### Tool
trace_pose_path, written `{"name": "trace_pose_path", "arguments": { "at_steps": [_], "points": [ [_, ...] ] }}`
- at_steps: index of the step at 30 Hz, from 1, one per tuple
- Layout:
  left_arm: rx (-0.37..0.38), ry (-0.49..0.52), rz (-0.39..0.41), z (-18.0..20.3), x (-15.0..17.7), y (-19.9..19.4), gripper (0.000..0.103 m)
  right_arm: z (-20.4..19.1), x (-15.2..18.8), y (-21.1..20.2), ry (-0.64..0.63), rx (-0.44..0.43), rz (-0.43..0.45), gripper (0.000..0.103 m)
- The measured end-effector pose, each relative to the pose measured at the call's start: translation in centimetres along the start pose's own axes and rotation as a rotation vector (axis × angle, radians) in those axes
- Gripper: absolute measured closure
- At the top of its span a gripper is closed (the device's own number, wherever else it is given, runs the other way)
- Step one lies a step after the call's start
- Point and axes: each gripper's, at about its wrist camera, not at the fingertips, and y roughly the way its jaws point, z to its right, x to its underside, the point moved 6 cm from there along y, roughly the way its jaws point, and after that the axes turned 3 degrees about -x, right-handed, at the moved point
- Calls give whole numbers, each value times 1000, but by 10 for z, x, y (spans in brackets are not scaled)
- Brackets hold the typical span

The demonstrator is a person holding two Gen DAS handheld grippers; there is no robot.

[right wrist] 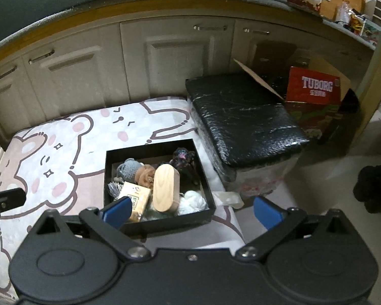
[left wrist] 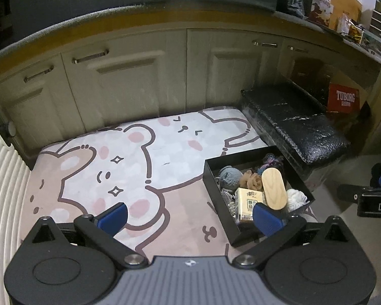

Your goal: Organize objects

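Note:
A black open box [left wrist: 217, 175] [right wrist: 109, 172] sits on the right part of a cartoon-bear mat [left wrist: 129, 157] [right wrist: 63, 142]. Inside lie a wooden oval piece [left wrist: 273, 188] [right wrist: 164, 187], a tissue pack [left wrist: 246, 203] [right wrist: 137, 198], a grey knitted item [left wrist: 228, 176] [right wrist: 129, 169], a brown scrunchie [left wrist: 251, 180] [right wrist: 145, 175], a dark multicoloured one [right wrist: 184, 158] and a white one [left wrist: 297, 197] [right wrist: 194, 202]. My left gripper [left wrist: 190, 216] hangs open above the mat, left of the box, nothing between its fingers. My right gripper [right wrist: 191, 211] is open over the box's near edge, empty.
A black padded stool [left wrist: 292, 122] [right wrist: 243, 119] stands right of the mat, a red Tuborg carton [right wrist: 313, 89] behind it. Cream cabinet doors [left wrist: 129, 84] run along the back under a cluttered counter. A white ribbed surface [left wrist: 2, 190] borders the left.

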Motion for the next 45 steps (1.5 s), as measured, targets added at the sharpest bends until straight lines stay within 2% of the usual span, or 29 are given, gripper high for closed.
{"name": "trace_pose_path", "arguments": {
  "at_steps": [10, 17, 20, 45],
  "points": [
    [-30, 2, 7, -3, 19, -12, 0, -4, 15, -25, -24, -5, 17, 0],
    [13, -44, 3, -11, 27, -15, 0, -9, 26, -37, -23, 5, 28, 0],
    [9, -36, 0, -11, 31, -16, 0, -10, 27, -36, -29, 35, 35, 0],
    [-37, -56, -43, -24, 40, -10, 0, -22, 29, -32, -44, 14, 17, 0]
  ]
}}
